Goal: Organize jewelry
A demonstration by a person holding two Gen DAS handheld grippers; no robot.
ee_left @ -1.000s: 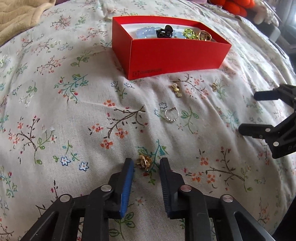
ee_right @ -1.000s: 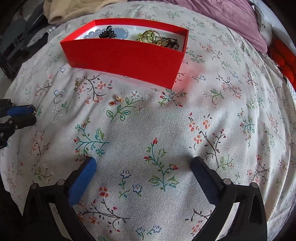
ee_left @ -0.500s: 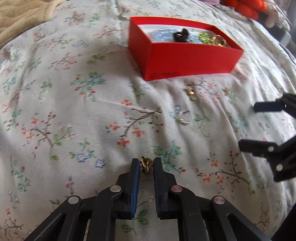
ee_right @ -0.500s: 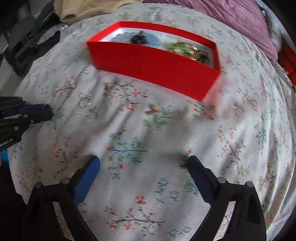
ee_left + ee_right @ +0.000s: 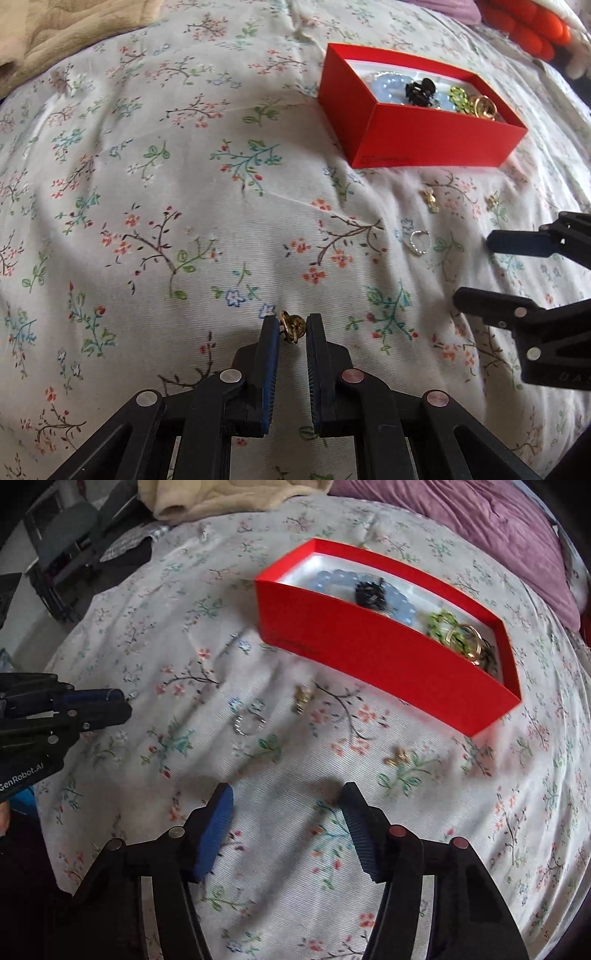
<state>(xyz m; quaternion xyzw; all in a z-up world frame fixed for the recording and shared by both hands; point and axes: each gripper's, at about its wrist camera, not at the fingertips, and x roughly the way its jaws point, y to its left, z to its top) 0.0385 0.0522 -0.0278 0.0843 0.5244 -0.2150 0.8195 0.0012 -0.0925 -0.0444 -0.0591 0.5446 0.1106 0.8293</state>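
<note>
Left gripper (image 5: 291, 328), ribbed blue pads, pinches a small knobbly gold earring (image 5: 291, 331) at its tips, just above the floral cotton bedspread (image 5: 166, 184). At two o'clock in the left wrist view, a glossy red cardboard box (image 5: 424, 140) holds pale blue beads, a black clip, green and gold pieces. Right gripper (image 5: 286, 805): jaws have just been closing, half-wide, nothing between them. Silver ring (image 5: 249, 723) lies loose at eleven o'clock of it.

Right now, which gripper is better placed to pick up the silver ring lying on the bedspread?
Right. The left gripper is shut on a gold earring, so it is occupied. The right gripper is empty, its jaws apart though just closing, and hovers near the silver ring.
</note>
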